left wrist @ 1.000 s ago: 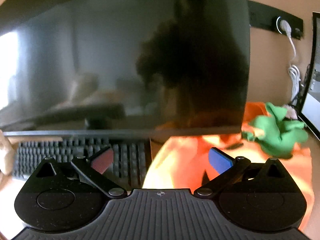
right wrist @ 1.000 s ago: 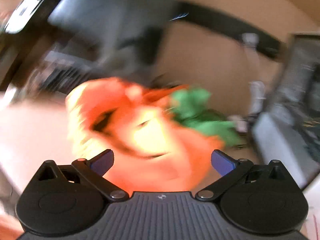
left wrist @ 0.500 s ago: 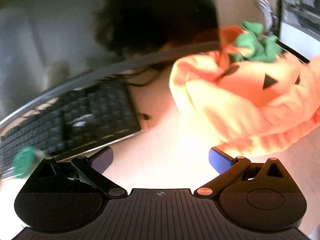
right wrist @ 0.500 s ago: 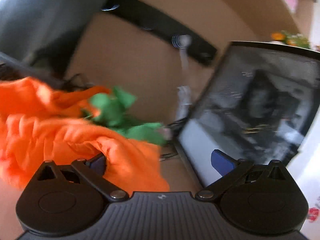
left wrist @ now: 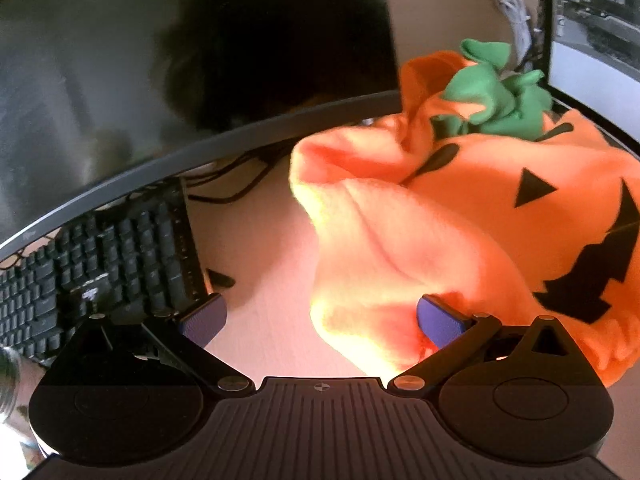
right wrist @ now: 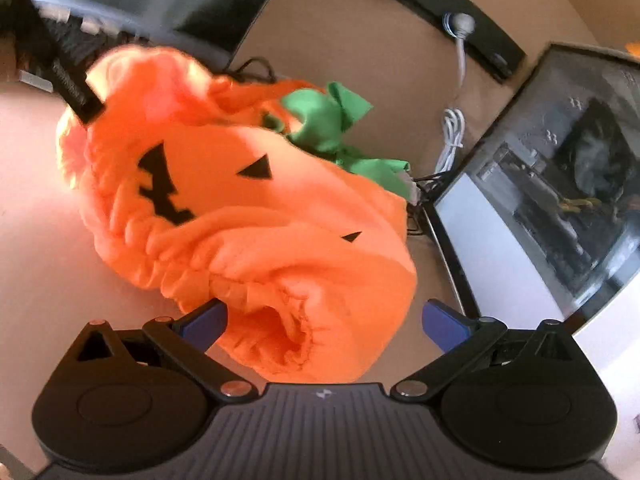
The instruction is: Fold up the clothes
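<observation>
Pale worktop [left wrist: 260, 300] by a monitor [left wrist: 192, 60] and keyboard [left wrist: 104, 256]: orange pumpkin costume [right wrist: 248, 216] bunched near the back edge, left gripper [left wrist: 320, 320] and right gripper [right wrist: 324, 320] spread wide, empty, reaching in; next, pinch hems and flatten.

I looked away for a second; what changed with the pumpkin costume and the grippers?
Both grippers swung from the monitor toward the pumpkin costume and closed in: left gripper at its left edge, right gripper at the gathered hem. Both stayed open; nothing grasped. The costume lies crumpled as before.
</observation>
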{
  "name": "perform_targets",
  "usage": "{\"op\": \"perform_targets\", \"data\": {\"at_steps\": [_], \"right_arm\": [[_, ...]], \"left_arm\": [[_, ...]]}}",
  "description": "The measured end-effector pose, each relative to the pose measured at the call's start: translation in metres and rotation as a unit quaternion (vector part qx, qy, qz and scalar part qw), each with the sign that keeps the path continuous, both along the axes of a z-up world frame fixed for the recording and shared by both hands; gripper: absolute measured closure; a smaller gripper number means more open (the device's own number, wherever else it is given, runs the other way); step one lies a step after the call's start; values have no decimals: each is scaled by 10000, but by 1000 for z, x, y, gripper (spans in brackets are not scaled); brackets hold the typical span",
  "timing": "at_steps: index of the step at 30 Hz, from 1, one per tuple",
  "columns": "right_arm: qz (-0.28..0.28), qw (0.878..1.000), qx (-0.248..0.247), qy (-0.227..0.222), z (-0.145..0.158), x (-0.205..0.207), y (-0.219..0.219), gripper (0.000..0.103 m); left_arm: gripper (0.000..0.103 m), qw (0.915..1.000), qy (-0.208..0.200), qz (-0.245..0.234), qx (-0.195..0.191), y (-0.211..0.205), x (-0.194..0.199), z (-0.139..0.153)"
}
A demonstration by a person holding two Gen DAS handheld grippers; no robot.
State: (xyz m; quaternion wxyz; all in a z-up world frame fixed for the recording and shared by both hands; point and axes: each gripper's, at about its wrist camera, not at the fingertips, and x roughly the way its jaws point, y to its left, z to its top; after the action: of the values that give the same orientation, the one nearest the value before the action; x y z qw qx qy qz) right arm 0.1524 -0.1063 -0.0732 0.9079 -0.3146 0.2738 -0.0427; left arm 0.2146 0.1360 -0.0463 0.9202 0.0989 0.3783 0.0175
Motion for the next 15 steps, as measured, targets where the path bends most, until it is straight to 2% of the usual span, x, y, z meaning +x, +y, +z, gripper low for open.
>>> {"op": "perform_targets", "data": {"at_steps": [1,3,5,7,10,11,12,15], "right_arm": [[-232,9993,-181,-223,0,6,-5,0],[-776,9954,-87,-555,13,17,-29,0],[-1019,9900,32,-974,43,12,-53,0],[-1100,9824,96,-1507,82,-4,-75,0],[-1007,9645,305,-2423,152,-39,-103,0],[-977,9587,313,-2653,170,-49,-108,0],[-942,9536,327,-2841,185,-57,-110,0],[-682,9421,178,-3278,210,-68,-106,0]], "left_arm": [[0,9997,-76,203,65,5,-1,2],[0,9959,-297,834,163,21,-3,12],[0,9844,-575,1664,27,50,-15,36],[0,9710,-813,2170,-593,83,-36,73],[0,9433,-1227,2530,-1762,127,-77,132],[0,9384,-1375,2519,-1924,132,-88,149],[0,9396,-1488,2374,-1964,129,-97,162],[0,9565,-1659,1500,-1871,93,-112,186]]}}
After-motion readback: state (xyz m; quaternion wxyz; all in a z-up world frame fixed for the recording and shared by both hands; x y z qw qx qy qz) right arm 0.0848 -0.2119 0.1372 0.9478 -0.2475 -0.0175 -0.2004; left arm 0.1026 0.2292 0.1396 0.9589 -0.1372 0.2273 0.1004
